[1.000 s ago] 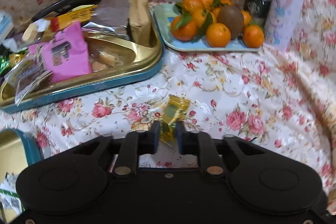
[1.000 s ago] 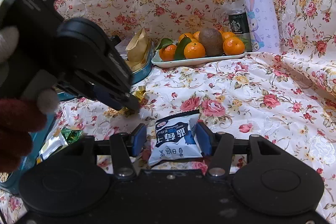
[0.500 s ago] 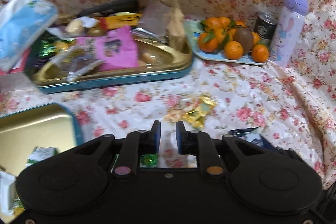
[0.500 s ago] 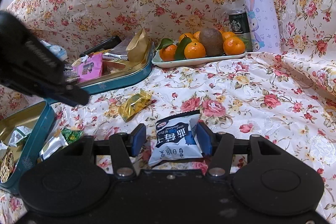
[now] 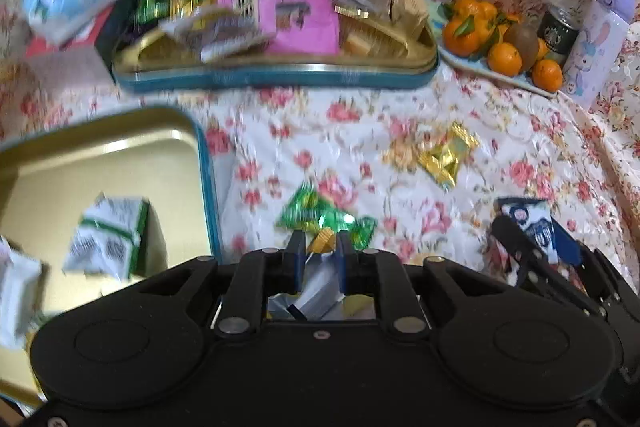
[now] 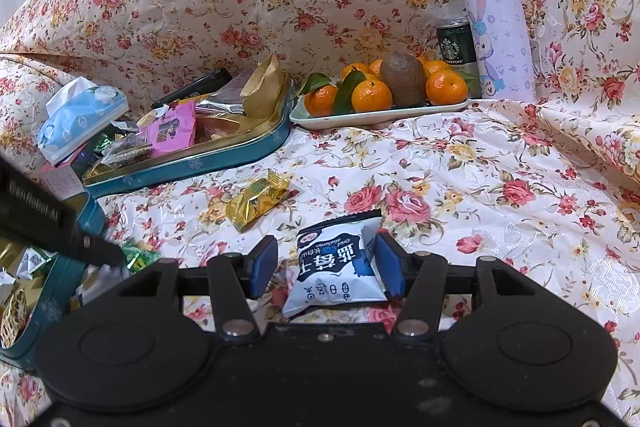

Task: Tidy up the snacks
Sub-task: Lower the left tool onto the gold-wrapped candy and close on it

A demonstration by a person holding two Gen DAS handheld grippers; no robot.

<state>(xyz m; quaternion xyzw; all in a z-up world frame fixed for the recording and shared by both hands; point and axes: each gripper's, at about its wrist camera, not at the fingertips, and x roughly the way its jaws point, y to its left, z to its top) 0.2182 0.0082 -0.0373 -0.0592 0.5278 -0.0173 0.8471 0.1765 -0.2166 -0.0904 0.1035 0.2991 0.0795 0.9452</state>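
Observation:
My left gripper (image 5: 318, 251) hangs over a green candy wrapper (image 5: 316, 215) and a silver packet (image 5: 316, 291) on the floral cloth; its jaws are narrowly apart and hold nothing. A gold candy (image 5: 444, 157) lies further right; it also shows in the right wrist view (image 6: 256, 201). My right gripper (image 6: 326, 267) is open around a blue-and-white snack packet (image 6: 340, 263), which touches the right pad. The left gripper's tip (image 6: 100, 251) shows at the left of the right wrist view.
A teal tin (image 5: 276, 77) full of snacks stands at the back; a second tin (image 5: 206, 187) with white packets is at the left. A tray of oranges (image 6: 380, 111), a can (image 6: 454, 43), a purple bottle (image 6: 496, 19) and a tissue pack (image 6: 80, 115) stand behind.
My left gripper has let go of the gold candy and drawn back and left, over the green wrapper. The right gripper and its packet have not moved.

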